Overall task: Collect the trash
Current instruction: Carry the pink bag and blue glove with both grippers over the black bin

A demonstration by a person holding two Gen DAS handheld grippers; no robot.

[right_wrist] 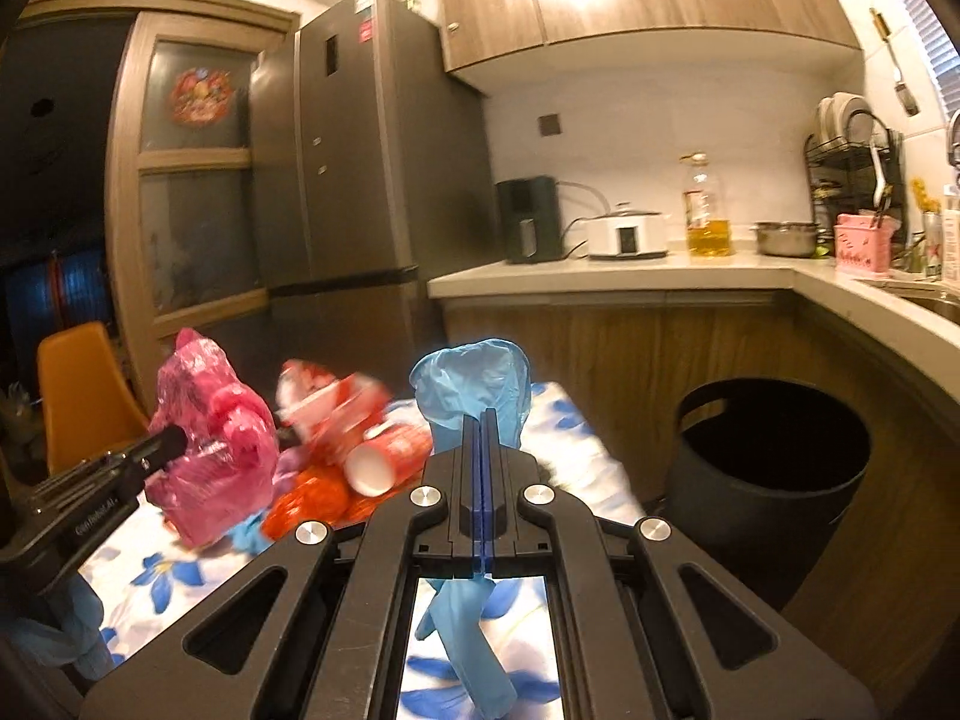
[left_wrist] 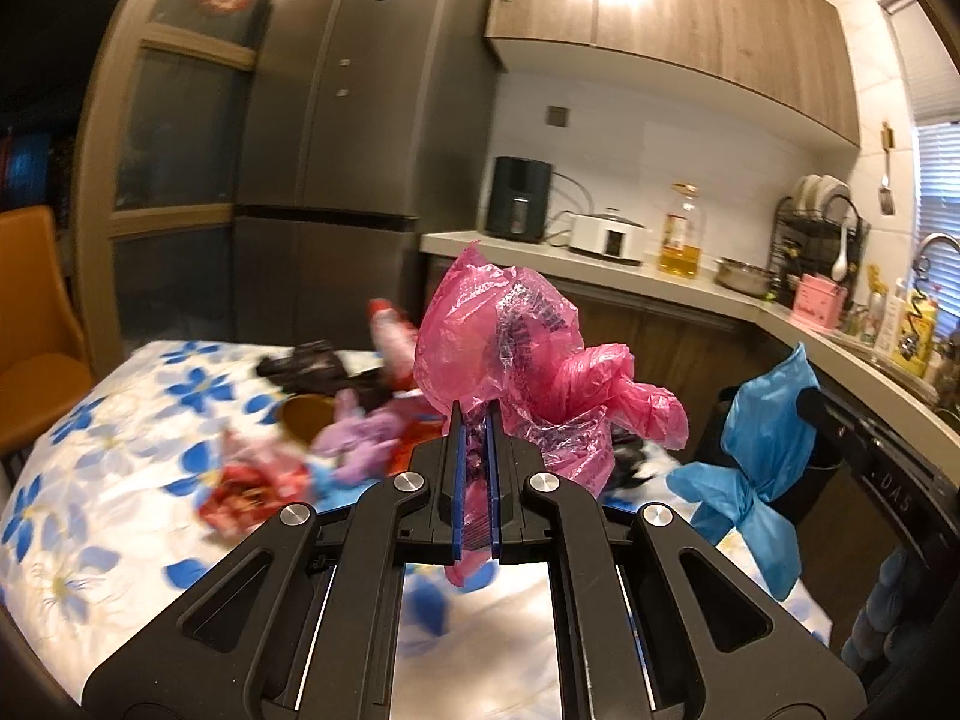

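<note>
Left wrist view: a table under a white cloth with blue flowers [left_wrist: 90,468] fills the lower left, from 7 to 10 o'clock. Behind it at 11 to 12 o'clock stands a tall grey fridge [left_wrist: 360,120], with wooden wall cabinets [left_wrist: 690,18] at 1 o'clock and a pale counter [left_wrist: 600,276] running to 3 o'clock. The left gripper [left_wrist: 477,414] is clamped narrow on a crumpled pink plastic bag [left_wrist: 516,348], which billows up at centre. Blurred trash lies on the cloth at 9 o'clock: a red wrapper [left_wrist: 246,492], a purple scrap [left_wrist: 360,444], black plastic [left_wrist: 306,366]. At 3 o'clock the right gripper's dark finger [left_wrist: 810,414] holds a blue glove [left_wrist: 750,462] in front of a black bin.

Right wrist view: the same cloth [right_wrist: 156,576] lies at 7 to 8 o'clock, the fridge [right_wrist: 360,150] at 11 o'clock, the counter [right_wrist: 600,276] at 2 o'clock. The right gripper [right_wrist: 483,420] is pressed closed on the blue glove [right_wrist: 474,396], which hangs through below. The black bin [right_wrist: 774,468] stands open at 3 o'clock, beside the table end. At 9 o'clock the left gripper [right_wrist: 168,441] carries the pink bag [right_wrist: 210,450]; a red paper cup [right_wrist: 390,456] and red wrappers [right_wrist: 324,396] lie between.
</note>
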